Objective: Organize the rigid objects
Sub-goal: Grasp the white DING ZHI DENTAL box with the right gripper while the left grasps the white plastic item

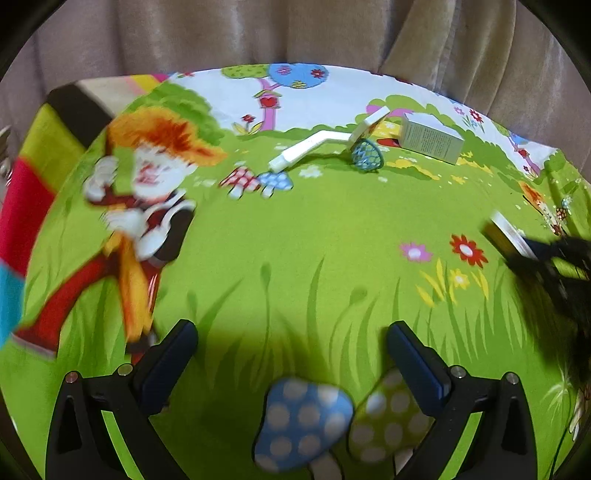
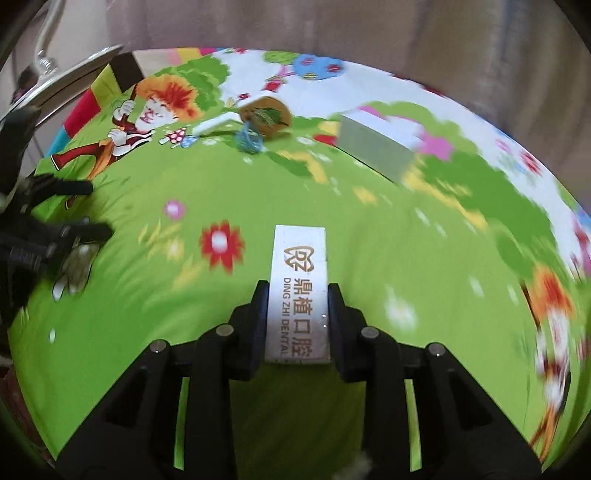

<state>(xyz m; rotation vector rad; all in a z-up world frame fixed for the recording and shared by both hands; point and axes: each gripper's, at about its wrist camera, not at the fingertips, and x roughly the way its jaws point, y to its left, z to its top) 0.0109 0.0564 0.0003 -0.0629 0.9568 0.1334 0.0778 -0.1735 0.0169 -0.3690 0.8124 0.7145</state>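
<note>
My right gripper (image 2: pixel 298 290) is shut on a narrow white box (image 2: pixel 300 254) with gold lettering, held just above the green cartoon cloth (image 2: pixel 388 258). From the left wrist view that box (image 1: pixel 511 232) and the right gripper's black frame show blurred at the right edge. My left gripper (image 1: pixel 291 332) stands open over the cloth with nothing between its fingers. At the far side lie a bent white stick (image 1: pixel 295 151), a teal mesh piece (image 1: pixel 366 155), a tilted flat tan box (image 2: pixel 266 114) and a grey-white carton (image 1: pixel 430 142).
The cloth-covered surface ends at a beige curtain (image 1: pixel 295 33) behind. A shiny metal stand (image 2: pixel 55 81) rises at the far left of the right wrist view. The left gripper's black fingers (image 2: pixel 92 230) reach in from the left edge there.
</note>
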